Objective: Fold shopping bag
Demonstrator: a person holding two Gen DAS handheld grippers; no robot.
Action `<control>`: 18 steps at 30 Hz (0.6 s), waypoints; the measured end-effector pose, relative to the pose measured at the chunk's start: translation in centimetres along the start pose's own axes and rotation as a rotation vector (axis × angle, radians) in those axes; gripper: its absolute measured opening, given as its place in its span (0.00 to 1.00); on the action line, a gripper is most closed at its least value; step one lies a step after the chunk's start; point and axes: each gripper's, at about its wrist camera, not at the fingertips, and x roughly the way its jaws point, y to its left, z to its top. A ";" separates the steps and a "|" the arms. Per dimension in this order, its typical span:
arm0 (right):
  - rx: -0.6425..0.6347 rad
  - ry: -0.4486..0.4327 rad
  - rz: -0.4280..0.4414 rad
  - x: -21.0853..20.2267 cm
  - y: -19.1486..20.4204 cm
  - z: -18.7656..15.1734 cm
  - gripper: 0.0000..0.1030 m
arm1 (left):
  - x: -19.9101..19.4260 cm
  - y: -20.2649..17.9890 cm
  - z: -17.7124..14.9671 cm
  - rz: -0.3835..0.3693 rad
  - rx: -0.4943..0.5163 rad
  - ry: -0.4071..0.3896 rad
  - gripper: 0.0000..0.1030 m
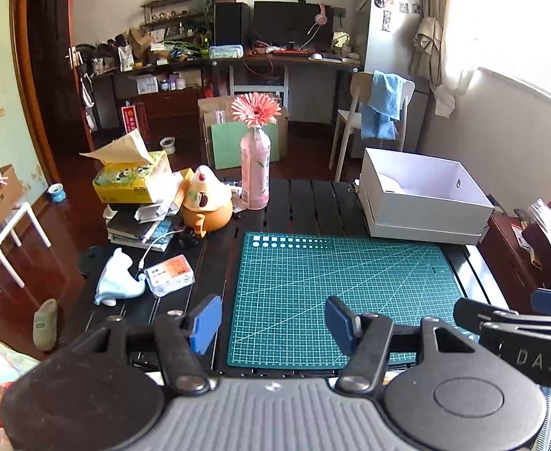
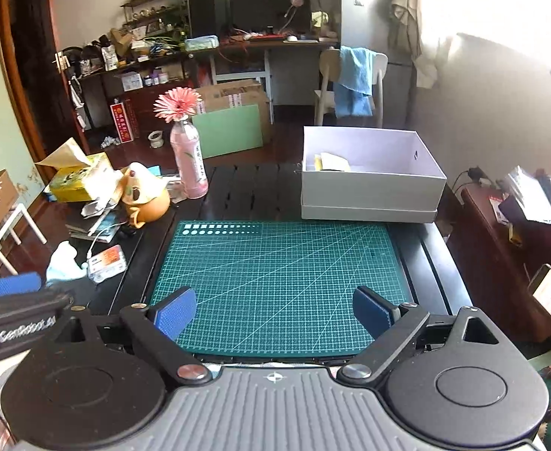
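A mat (image 1: pixel 335 293) lies on the table (image 1: pixel 305 199), near its front edge. Behind the mat's right corner sits a box (image 1: pixel 422 203), something lying in it. Behind the mat's left corner stands a bottle (image 1: pixel 255 176) holding a flower (image 1: pixel 256 109). Left of the bottle sits a toy (image 1: pixel 206 199), then a tissue box (image 1: pixel 132 182) atop a pile. A chair (image 1: pixel 373 112) stands behind the table.

Two black tools (image 1: pixel 273 323) (image 2: pixel 273 310) with blue ribbed pads (image 2: pixel 174 312), grey grooved bodies, silver pivot screws, perhaps "GenRobot" lettering.
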 end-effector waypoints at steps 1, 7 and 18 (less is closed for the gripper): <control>0.002 -0.001 -0.001 -0.2 0.0 -0.1 0.88 | -0.2 -0.1 -0.1 0.003 0.004 -0.004 0.58; 0.024 -0.025 -0.016 -1.7 0.3 -0.2 0.88 | -1.2 -0.5 -0.5 0.025 0.020 -0.021 0.59; 0.026 -0.041 0.008 -3.1 0.7 -0.2 0.88 | -2.7 -0.4 -0.9 0.062 0.023 -0.065 0.59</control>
